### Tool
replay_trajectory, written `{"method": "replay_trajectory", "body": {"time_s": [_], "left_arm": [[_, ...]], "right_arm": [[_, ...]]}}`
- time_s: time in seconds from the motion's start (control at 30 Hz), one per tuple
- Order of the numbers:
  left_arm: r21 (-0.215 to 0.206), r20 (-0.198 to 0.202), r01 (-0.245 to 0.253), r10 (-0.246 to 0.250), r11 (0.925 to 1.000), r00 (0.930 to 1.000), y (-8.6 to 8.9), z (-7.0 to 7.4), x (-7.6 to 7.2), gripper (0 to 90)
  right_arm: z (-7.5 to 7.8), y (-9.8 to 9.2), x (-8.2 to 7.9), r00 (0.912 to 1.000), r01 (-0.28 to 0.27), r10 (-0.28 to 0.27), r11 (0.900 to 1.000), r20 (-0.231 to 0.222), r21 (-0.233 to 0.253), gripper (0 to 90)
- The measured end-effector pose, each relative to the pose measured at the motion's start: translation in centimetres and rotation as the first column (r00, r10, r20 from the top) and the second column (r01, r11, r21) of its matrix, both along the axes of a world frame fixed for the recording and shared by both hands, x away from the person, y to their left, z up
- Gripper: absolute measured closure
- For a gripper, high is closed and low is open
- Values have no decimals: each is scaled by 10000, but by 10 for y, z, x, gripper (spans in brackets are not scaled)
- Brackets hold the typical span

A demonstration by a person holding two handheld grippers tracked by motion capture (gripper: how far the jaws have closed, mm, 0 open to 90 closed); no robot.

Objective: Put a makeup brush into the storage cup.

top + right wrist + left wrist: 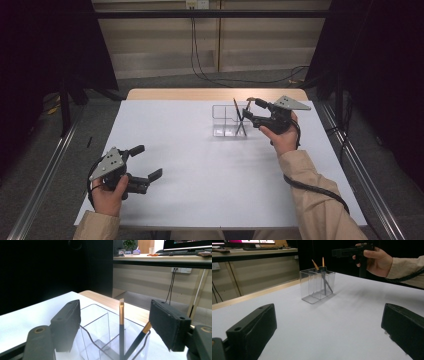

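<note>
A clear plastic organizer (224,121) with several compartments stands on the white table (200,165) at the back, right of centre. Two dark sticks with orange-gold tops stand in its right end: one upright (121,315), one leaning (140,337). My right gripper (253,109) hovers open just right of the organizer, level with the stick tops. In the right gripper view the upright stick rises between the wide-apart jaws of the right gripper (117,322), touching neither. My left gripper (146,161) rests open and holds nothing at the front left. From the left gripper (329,325) the organizer (317,286) is far ahead.
A wooden strip (215,94) borders the table's far edge. Metal rails (45,170) run along both sides of the table. Cables hang down the back wall (195,50). A desk with a monitor (187,245) stands beyond the room's edge.
</note>
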State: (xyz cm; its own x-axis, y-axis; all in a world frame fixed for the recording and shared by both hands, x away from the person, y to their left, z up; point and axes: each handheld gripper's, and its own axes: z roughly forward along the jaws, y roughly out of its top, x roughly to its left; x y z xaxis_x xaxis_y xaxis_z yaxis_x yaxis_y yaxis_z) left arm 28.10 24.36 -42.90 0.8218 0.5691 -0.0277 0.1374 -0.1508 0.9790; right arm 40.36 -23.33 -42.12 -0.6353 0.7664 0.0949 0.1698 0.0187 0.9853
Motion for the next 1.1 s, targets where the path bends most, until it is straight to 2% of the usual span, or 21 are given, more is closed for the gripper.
{"method": "replay_trajectory", "body": {"time_s": [0.23, 0.83, 1.1], "left_arm": [[-28, -3, 17, -17, 10000, 10000, 0, 0, 0, 0], [-87, 5, 31, -31, 10000, 10000, -2, 0, 2, 0], [-117, 5, 9, -9, 9999, 10000, -2, 0, 3, 0]], "right_arm": [[2, -1, -5, 9999, -82, 82, 9999, -87, -67, 174], [4, -1, -15, 9999, -82, 80, 9999, -117, -119, 122], [5, -1, -19, 9996, -186, 183, 9997, -219, -154, 57]]}}
